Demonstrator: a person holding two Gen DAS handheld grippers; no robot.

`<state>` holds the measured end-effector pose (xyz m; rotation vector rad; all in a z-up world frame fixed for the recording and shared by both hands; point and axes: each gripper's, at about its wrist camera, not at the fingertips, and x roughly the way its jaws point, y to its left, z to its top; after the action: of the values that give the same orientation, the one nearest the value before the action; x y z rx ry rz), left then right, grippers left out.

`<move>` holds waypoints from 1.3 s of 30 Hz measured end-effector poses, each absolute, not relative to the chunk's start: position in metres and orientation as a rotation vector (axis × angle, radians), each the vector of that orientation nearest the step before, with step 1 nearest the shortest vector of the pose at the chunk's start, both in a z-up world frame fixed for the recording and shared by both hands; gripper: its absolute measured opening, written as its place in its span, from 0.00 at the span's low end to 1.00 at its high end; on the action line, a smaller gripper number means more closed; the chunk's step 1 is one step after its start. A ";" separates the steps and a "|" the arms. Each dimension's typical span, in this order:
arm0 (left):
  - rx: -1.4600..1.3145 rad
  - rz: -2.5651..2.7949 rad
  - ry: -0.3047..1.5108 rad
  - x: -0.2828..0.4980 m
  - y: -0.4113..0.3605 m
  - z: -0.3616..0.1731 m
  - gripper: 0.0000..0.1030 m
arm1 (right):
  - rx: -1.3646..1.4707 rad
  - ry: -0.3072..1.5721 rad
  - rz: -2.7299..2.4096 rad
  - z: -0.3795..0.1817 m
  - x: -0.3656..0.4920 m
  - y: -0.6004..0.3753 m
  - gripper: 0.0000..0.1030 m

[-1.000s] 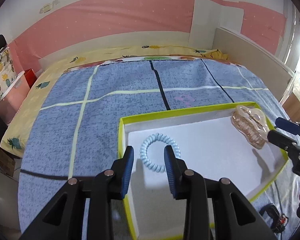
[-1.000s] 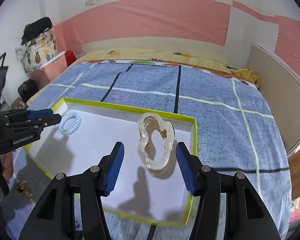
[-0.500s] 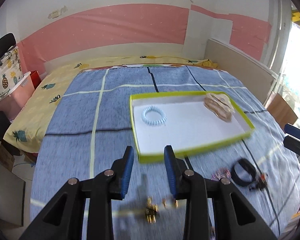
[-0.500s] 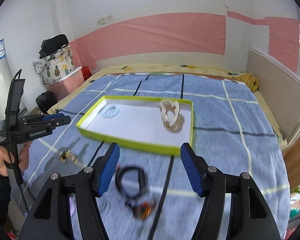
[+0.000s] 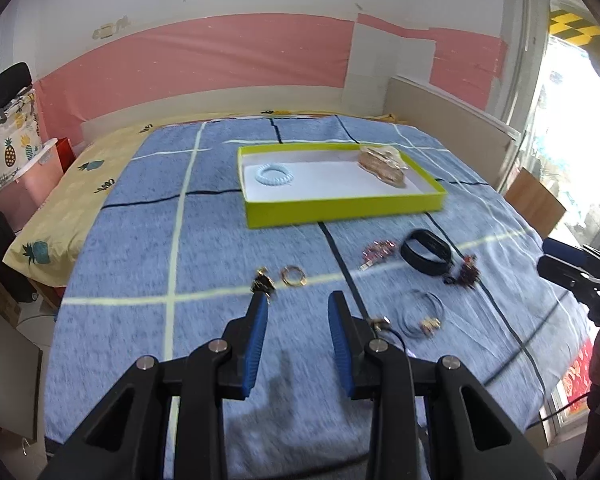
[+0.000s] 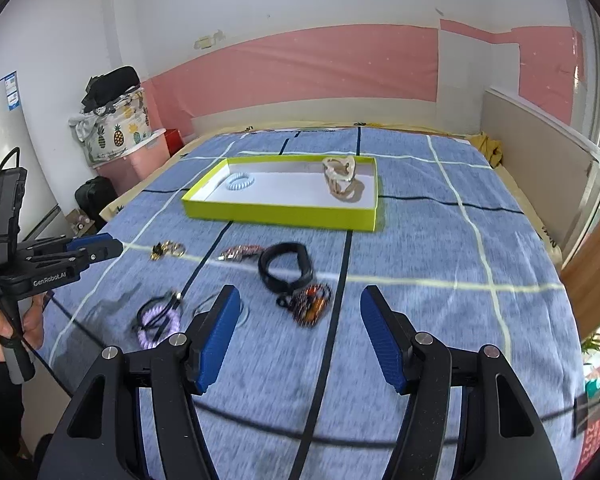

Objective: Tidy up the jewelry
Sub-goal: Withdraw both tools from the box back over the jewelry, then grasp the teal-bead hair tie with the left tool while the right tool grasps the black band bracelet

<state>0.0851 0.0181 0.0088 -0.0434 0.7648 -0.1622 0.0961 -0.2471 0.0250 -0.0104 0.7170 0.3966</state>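
Blue checked bedspread (image 6: 440,264): bears all items.
Lime-green shallow cardboard tray (image 5: 340,208): holds pale-blue spiral hair tie (image 5: 274,175) at left, translucent beige claw clip (image 5: 384,164) at right.
Left gripper (image 5: 298,300): jaws partly apart, empty.
Right gripper (image 6: 300,294): jaws wide, closing, nothing between.
Black band bracelet (image 6: 286,266): on bedspread, before tray.
Gold ring (image 5: 293,276): just beyond left fingertips.

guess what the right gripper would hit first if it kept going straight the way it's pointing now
Probably the bare blue bedspread just right of the beaded trinket; nothing sits between the right gripper's closing fingers, though depth is unclear.
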 end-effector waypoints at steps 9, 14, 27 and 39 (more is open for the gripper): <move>-0.046 -0.233 0.775 0.079 0.000 0.003 0.32 | -0.005 0.745 0.402 0.016 0.100 -0.243 0.53; -0.048 -0.271 0.811 0.085 -0.013 -0.009 0.32 | -0.003 0.761 0.404 0.009 0.108 -0.240 0.53; -0.062 -0.323 0.901 0.107 -0.036 -0.036 0.32 | 0.005 0.794 0.401 -0.004 0.135 -0.235 0.53; -0.025 -0.316 0.894 0.112 -0.038 -0.042 0.15 | -0.011 0.825 0.416 -0.013 0.162 -0.225 0.50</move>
<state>0.1121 -0.0375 -0.0424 -0.0245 0.8935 -0.3159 0.1621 -0.2249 -0.0132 -0.0108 0.8250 0.4163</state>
